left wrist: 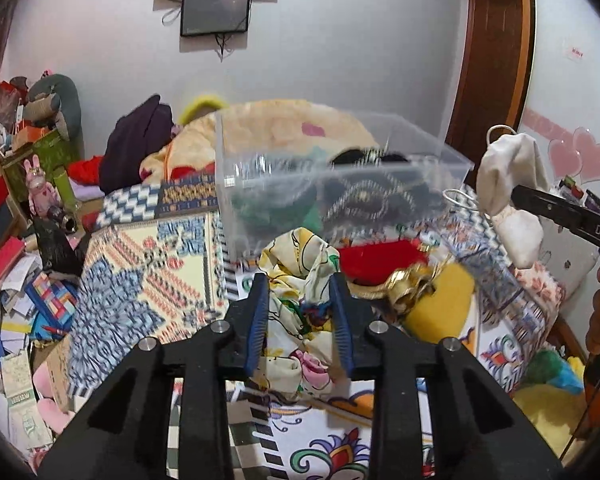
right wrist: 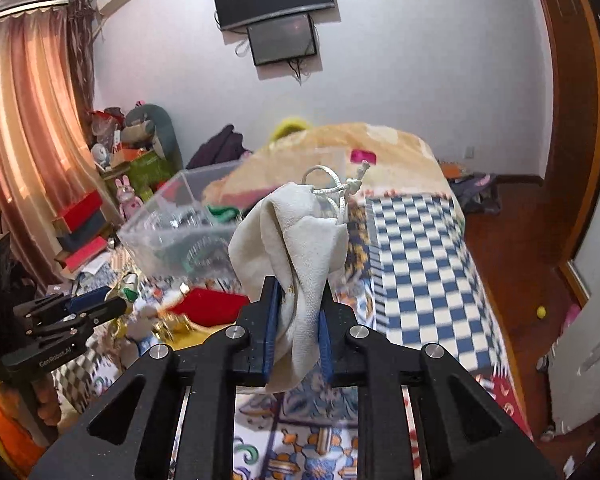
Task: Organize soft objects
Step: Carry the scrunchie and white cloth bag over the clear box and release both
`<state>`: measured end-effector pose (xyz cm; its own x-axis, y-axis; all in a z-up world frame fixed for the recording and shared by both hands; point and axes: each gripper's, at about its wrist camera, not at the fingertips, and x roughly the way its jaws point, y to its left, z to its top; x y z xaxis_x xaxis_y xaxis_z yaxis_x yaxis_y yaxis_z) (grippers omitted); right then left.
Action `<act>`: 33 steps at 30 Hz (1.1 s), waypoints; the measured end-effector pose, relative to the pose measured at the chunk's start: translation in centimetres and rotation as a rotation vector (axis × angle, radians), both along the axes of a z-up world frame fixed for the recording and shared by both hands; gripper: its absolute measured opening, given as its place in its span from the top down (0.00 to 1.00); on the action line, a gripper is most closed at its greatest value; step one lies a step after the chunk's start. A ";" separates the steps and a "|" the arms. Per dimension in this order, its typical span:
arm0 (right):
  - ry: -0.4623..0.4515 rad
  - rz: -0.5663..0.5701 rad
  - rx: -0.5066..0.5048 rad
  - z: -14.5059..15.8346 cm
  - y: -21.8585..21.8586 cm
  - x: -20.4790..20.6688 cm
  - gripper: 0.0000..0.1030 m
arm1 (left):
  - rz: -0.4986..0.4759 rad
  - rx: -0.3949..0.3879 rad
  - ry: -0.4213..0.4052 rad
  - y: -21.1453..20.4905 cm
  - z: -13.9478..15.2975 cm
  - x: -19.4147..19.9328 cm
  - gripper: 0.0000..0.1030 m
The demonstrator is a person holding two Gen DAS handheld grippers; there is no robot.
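My left gripper (left wrist: 300, 284) is shut on a cream floral cloth (left wrist: 298, 280) and holds it above the patterned bedspread. My right gripper (right wrist: 298, 292) is shut on a white drawstring pouch (right wrist: 296, 236), held in the air; the pouch also shows in the left wrist view (left wrist: 508, 176) at the right. A clear plastic box (left wrist: 332, 184) stands on the bed just beyond both grippers, with dark and green fabric inside; it also shows in the right wrist view (right wrist: 180, 224). A red soft item (left wrist: 376, 260), a gold one (left wrist: 404, 284) and a yellow one (left wrist: 444, 300) lie before the box.
A large beige blanket pile (left wrist: 284, 120) sits behind the box. Boxes, books and toys clutter the left floor (left wrist: 28, 280). A checkered cover (right wrist: 420, 264) spreads over the bed's right side. A wooden door frame (left wrist: 496, 52) stands at the right.
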<state>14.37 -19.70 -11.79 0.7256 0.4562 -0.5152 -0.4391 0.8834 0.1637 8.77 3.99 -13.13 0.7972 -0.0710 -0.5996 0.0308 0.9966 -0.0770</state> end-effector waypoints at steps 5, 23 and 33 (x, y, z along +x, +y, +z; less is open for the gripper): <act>-0.068 0.008 0.018 2.2 0.7 0.2 0.85 | 0.004 -0.008 -0.062 0.1 2.5 0.1 0.74; -0.088 0.024 0.033 2.2 1.0 1.3 0.84 | 0.086 0.003 0.111 2.4 -2.0 3.6 0.36; -0.090 0.035 0.029 2.4 1.1 1.3 0.84 | 0.043 -0.009 0.147 1.9 -3.9 3.8 0.74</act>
<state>15.71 -18.57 -9.36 0.7516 0.4959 -0.4350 -0.4840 0.8626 0.1471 12.53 5.86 -17.03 0.7036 -0.0445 -0.7092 -0.0244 0.9959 -0.0868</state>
